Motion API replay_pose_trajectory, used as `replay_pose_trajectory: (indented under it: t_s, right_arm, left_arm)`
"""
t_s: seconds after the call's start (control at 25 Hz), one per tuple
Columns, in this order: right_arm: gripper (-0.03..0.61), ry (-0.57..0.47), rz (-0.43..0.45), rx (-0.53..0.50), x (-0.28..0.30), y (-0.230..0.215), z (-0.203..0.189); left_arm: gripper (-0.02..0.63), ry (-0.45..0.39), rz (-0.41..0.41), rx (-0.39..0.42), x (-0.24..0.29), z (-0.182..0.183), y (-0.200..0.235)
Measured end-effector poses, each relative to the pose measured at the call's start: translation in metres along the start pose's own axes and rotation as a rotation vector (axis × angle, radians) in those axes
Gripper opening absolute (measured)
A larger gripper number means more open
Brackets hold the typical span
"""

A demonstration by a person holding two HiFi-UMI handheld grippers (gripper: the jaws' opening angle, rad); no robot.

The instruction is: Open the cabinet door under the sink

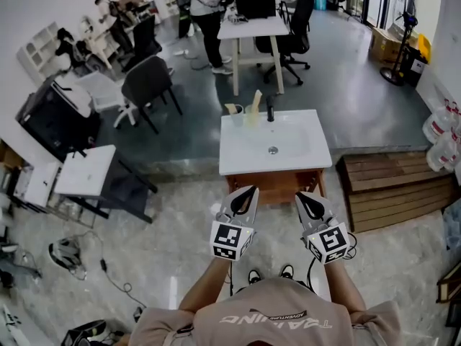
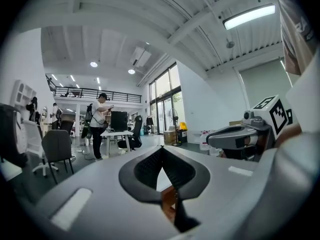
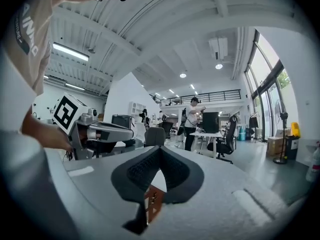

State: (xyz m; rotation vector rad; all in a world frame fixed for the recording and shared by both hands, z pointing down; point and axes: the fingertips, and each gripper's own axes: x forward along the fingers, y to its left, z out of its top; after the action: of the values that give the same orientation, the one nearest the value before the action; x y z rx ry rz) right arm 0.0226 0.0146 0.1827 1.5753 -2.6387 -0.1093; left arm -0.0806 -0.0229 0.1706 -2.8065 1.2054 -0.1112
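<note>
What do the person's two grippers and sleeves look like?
The left gripper and right gripper share pale grey shells, black ribbed pads tapering to points, and a white cube each with black square markers. The person wears a beige short-sleeved T-shirt with printed lettering.

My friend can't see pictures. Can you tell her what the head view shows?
A person holds a left gripper and a right gripper, both shut, side by side in front of a white sink on a wooden cabinet. A black faucet and cups stand at its back edge.
</note>
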Motion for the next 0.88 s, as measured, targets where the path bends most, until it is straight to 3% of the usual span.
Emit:
replay_pose_trajectory:
  t_s: [0.56, 0.88]
  right_arm:
    - [0.002, 0.032, -0.091, 0.024, -0.021, -0.035, -0.018]
    - [0.002, 0.048, -0.066, 0.026, -0.021, -0.035, -0.027]
  left_arm:
    - [0.018, 0.049, -0.008, -0.007, 0.008, -0.011, -0.020]
    - [0.018, 0.078, 0.014, -0.025, 0.005, -0.022, -0.020]
